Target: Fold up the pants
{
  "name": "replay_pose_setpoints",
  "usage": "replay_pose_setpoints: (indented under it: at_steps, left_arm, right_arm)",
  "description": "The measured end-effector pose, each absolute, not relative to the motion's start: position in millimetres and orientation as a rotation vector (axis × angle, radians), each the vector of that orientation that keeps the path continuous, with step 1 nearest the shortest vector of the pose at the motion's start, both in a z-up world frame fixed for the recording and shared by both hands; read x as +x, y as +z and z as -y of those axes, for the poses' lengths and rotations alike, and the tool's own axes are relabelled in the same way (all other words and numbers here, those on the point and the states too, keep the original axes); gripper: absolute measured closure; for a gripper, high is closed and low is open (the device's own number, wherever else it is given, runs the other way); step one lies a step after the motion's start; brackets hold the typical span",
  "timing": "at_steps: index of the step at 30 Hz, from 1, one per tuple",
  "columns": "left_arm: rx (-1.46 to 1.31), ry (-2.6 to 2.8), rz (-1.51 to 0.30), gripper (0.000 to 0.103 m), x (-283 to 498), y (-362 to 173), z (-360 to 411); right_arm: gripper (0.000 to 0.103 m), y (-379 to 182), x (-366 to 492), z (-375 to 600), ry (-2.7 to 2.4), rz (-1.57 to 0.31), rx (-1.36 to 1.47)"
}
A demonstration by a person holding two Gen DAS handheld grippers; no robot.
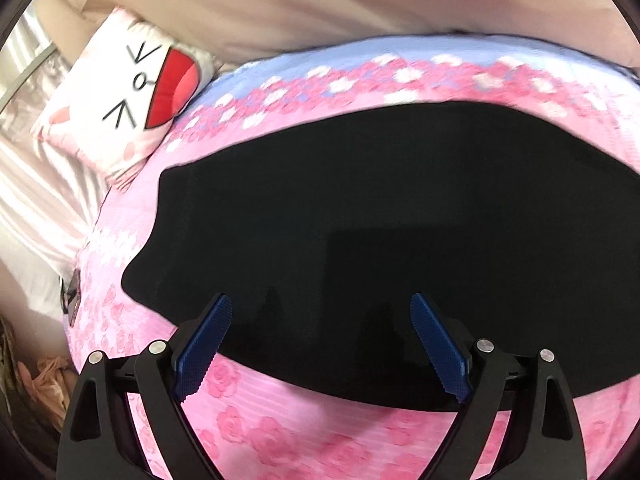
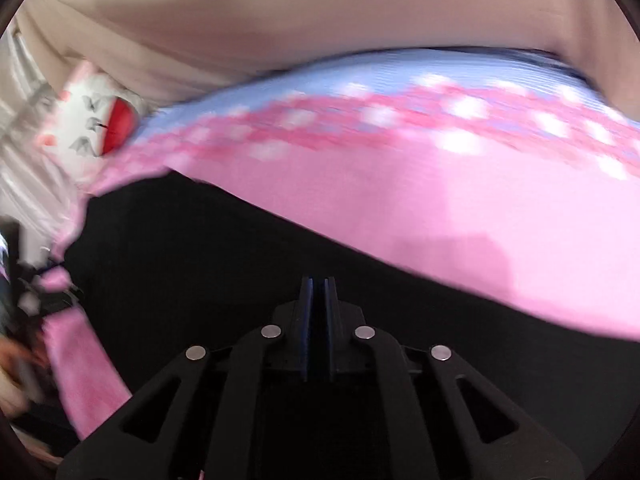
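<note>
1 pair of black fabric pants (image 1: 380,220) lies spread flat on 1 pink bedspread with a rose pattern and a pale blue far band (image 1: 280,432). In the left wrist view the dark cloth covers the middle of the bed, its near edge running just under the fingertips and its left end cut in a stepped outline. 1 white square cushion printed with a cartoon cat face and a red mouth (image 1: 132,100) leans at the bed's far left corner, well apart from the pants. A beige wall (image 1: 320,4) rises behind the bed.

The left gripper (image 1: 320,344) hovers over the near edge of the pants with its 2 blue ribbed pads (image 1: 202,350) spread wide; nothing is between them.

The right wrist view is blurred. The right gripper (image 2: 318,308) has its 2 blue pads pressed together, only a thin slit between them, and I cannot tell whether any cloth is pinched there. It points at the black fabric, which fills the lower half of that view, with the pink bedspread beyond.
</note>
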State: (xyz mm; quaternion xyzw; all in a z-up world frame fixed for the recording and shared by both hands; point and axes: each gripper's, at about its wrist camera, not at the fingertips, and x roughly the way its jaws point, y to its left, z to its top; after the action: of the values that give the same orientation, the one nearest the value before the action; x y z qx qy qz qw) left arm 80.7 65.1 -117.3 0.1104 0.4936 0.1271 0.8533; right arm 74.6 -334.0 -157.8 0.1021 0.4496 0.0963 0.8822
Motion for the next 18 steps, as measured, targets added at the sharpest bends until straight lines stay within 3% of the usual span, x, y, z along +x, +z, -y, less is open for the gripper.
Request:
replay_pose_setpoints:
  at_steps: [3, 4, 7, 9, 11, 13, 18]
  left_arm:
    - [0.254, 0.196, -1.025, 0.014, 79, -107, -33]
    - [0.262, 0.175, -1.02, 0.014, 79, -105, -23]
    - [0.284, 0.099, -1.014, 0.014, 77, -103, 16]
    - [0.303, 0.048, -1.016, 0.014, 76, -103, 46]
    - [0.322, 0.012, -1.018, 0.014, 74, -103, 71]
    - [0.344, -0.031, -1.006, 0.014, 71, -99, 96]
    - [0.379, -0.119, -0.991, 0.014, 62, -93, 151]
  right_arm:
    - [0.102, -156, 34, 422, -0.022, -0.896, 0.348]
    - [0.097, -151, 21, 445, -0.087, -0.877, 0.37]
    - [0.095, -145, -12, 500, -0.183, -0.846, 0.396]
    - [0.095, -160, -30, 537, -0.301, -0.906, 0.332]
    - [0.102, -161, -60, 578, -0.377, -0.838, 0.468]
    - [0.094, -147, -84, 593, -0.442, -0.782, 0.484]
    - [0.093, -145, -98, 589, -0.309, -0.809, 0.476]
